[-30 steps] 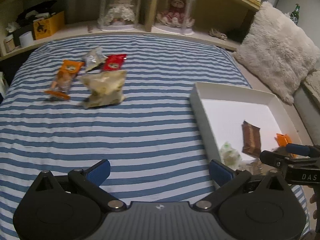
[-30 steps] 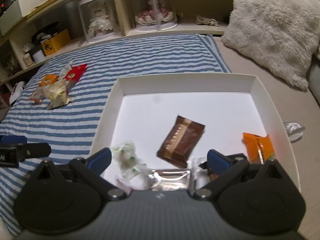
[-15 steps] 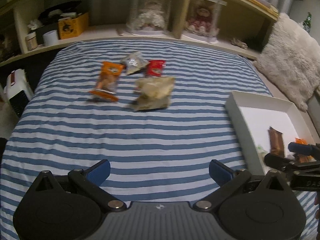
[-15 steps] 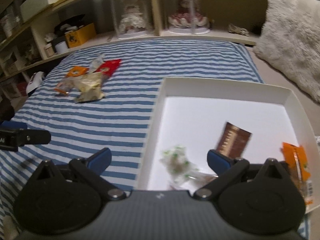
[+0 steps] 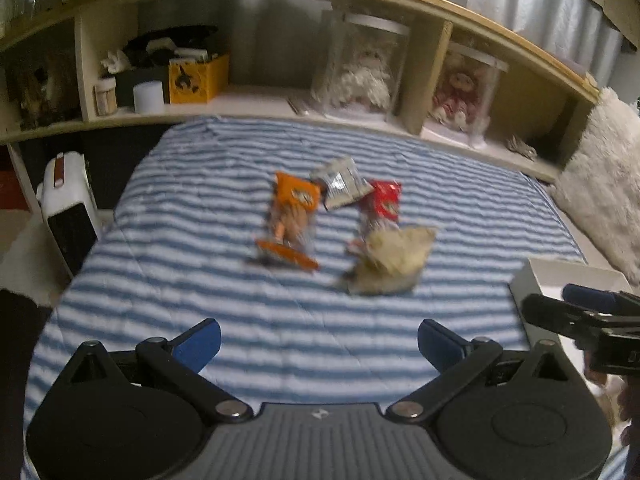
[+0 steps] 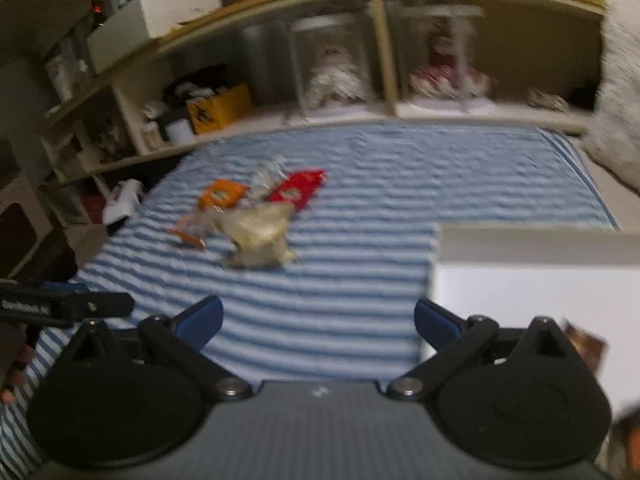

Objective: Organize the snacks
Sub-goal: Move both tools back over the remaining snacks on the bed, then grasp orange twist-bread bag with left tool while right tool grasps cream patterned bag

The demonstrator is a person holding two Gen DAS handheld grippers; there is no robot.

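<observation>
Several snack packs lie grouped on the striped bed: an orange pack point(image 5: 292, 220), a silver pack point(image 5: 340, 184), a red pack point(image 5: 382, 204) and a pale crinkled bag point(image 5: 394, 262). They also show in the right wrist view, the pale bag point(image 6: 262, 236) nearest. A white box point(image 6: 532, 248) sits at the right with a brown bar point(image 6: 586, 346) in it. My left gripper point(image 5: 318, 344) is open and empty, well short of the packs. My right gripper point(image 6: 318, 326) is open and empty beside the box's left wall.
A wooden shelf point(image 5: 280, 104) with doll cases and a yellow box runs behind the bed. A fluffy white pillow point(image 5: 604, 184) lies at the right. A white heater point(image 5: 68, 208) stands off the bed's left side.
Both grippers have swung left and back from the box toward the snack group. The box has slid to the right edge of both views. Both stay open.
</observation>
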